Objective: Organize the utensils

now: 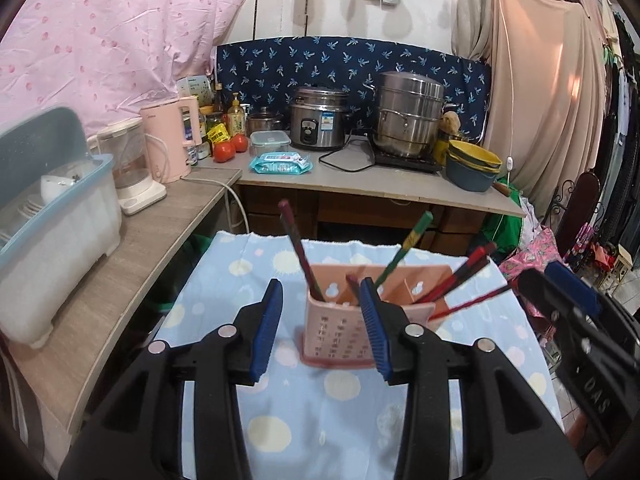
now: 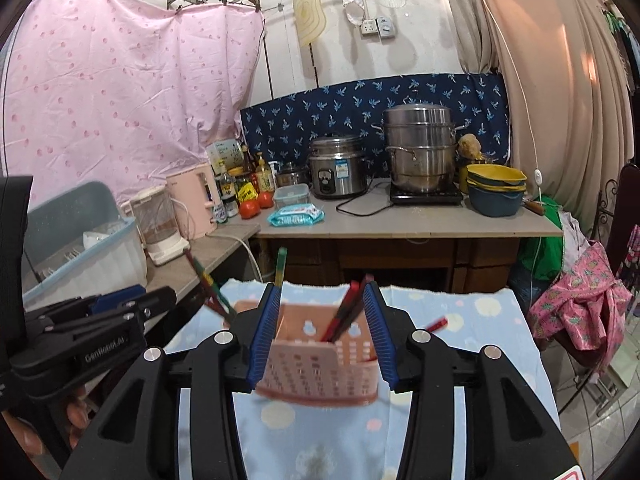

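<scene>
Both the left gripper (image 1: 322, 300) and right gripper (image 2: 325, 304) stand parted, holding nothing. The pink utensil holder (image 1: 340, 332) sits at twelve o'clock ahead on the dotted blue cloth (image 1: 320, 420), chopsticks (image 1: 298, 256) leaning inside.

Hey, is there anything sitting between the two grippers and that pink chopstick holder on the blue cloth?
Nothing visible. The left hand-held gripper and right hand-held gripper are both open, with the chopstick holder straight ahead and only bare blue cloth between.
</scene>
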Motion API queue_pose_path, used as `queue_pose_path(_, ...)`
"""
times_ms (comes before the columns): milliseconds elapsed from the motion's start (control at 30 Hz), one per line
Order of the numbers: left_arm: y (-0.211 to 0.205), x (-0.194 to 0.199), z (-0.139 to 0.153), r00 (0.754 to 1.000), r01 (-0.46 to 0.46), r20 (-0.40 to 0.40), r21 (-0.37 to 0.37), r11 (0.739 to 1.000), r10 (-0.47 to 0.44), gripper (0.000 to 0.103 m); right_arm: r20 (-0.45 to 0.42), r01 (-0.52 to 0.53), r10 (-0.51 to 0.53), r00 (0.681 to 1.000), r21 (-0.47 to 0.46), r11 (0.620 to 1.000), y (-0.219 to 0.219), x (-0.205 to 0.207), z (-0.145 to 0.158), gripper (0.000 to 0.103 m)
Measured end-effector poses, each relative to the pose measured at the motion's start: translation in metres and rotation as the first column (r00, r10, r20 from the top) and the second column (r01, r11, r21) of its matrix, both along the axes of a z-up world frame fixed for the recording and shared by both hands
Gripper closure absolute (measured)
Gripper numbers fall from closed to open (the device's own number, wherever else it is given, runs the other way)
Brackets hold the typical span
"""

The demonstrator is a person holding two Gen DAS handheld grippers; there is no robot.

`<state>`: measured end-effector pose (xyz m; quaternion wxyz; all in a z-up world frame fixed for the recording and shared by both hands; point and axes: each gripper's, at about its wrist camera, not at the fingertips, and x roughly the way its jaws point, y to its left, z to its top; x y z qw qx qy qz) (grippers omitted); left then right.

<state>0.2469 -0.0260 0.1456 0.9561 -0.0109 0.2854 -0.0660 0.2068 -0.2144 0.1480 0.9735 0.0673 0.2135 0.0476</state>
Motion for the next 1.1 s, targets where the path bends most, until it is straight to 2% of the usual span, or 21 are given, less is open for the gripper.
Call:
queue_pose_path(333, 0.005, -0.041, -0.025, 0.999, -0.024, -0.037, 0.001, 1.000, 0.024, 0.063, -0.108, 0.019, -0.014, 0.994, 0.039, 0.999, 0.002, -0.047, -0.033, 0.060)
queue_pose_path(400, 0.005, -0.049, -0.031, 0.999, -0.027, -0.045, 0.004, 1.000, 0.027, 0.057, -0.124, 0.023, -0.019, 0.992, 0.034, 0.999, 0.003, -0.056, -0.039, 0.060)
queue_pose_path(500, 0.003, -0.060, -0.038, 0.998, -0.031, -0.046, 0.016, 0.999, 0.032, 0.057, -0.146, 0.023, -0.017, 0.989, 0.035, 0.999, 0.005, -0.067, -0.047, 0.060)
queue_pose_path(1100, -0.009, -0.099, -0.064, 0.996, -0.038, -0.074, 0.052, 0.998, 0.041, 0.057, -0.211, 0.078, -0.073, 0.975, 0.016, 0.997, 0.010, -0.103, -0.077, 0.060)
